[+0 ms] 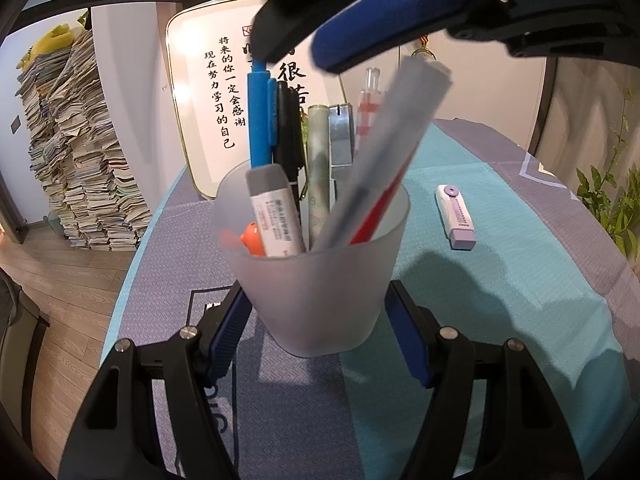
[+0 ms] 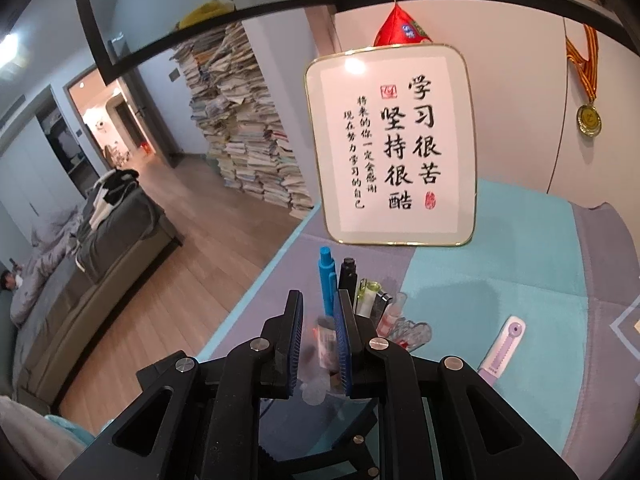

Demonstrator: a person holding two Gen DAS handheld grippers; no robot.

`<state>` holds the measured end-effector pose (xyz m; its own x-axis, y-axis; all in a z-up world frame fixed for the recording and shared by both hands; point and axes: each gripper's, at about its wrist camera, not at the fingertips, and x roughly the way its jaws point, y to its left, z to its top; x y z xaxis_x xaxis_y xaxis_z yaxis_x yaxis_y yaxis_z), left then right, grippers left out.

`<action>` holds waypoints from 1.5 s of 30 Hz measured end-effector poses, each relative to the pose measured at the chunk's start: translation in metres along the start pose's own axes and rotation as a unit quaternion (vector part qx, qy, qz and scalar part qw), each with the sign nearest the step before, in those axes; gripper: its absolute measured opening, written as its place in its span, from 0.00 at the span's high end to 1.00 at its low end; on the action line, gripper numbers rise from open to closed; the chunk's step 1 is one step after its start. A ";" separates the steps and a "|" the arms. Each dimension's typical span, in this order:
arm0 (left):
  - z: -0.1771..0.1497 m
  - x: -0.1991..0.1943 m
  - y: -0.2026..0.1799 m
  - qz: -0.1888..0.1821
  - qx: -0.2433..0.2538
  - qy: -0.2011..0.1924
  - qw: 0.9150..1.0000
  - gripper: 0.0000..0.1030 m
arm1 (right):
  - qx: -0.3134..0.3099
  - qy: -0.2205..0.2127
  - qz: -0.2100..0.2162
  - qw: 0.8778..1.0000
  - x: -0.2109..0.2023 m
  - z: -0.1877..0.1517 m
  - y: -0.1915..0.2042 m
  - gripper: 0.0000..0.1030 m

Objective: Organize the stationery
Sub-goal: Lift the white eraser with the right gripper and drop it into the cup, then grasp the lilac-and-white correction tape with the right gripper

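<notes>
Left gripper (image 1: 320, 320) is gripping the frosted pen cup (image 1: 316, 276), blue pads pressing both sides of its lower wall, jaws spread as wide as the cup. Cup is standing upright on the tablecloth (image 1: 500, 280), well in from the edges, over the seam between the purple and teal panels.

Cup is holding a blue pen (image 1: 258, 120), a black marker (image 1: 289, 128), a grey-capped white tube (image 1: 274, 212), something orange (image 1: 252, 238) low inside, a pale green tube (image 1: 319, 152), a metal clip (image 1: 341, 136), a clear tube with red-white check (image 1: 370, 108), and a translucent pen case (image 1: 384, 160) with a red pen inside, leaning right against the rim.

Right gripper (image 2: 319, 336) is hovering above the cup, jaws partly open with a narrow gap, pads holding nothing; the left wrist view is showing it over the pen tops (image 1: 304, 24).

Purple-white correction tape (image 1: 457, 216) is lying flat on the teal panel to the right of the cup, apart from it, also seen by the right wrist (image 2: 500, 348).

Framed calligraphy sign (image 2: 394, 144) is standing at the far edge behind the cup. Stacked books (image 2: 240, 120) are piling up by the wall beyond.
</notes>
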<state>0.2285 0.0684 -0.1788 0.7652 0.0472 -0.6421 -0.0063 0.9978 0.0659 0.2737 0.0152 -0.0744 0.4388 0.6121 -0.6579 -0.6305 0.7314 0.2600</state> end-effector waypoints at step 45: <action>0.000 0.000 0.001 -0.001 -0.001 0.000 1.000 0.34 | 0.131 0.187 -0.181 0.957 0.005 -0.100 -0.131 0.73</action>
<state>0.2286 0.0689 -0.1786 0.7655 0.0447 -0.6419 -0.0052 0.9980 0.0634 0.2945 -0.1071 -0.1823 0.3079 0.1905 -0.9321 -0.2772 0.9552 0.1036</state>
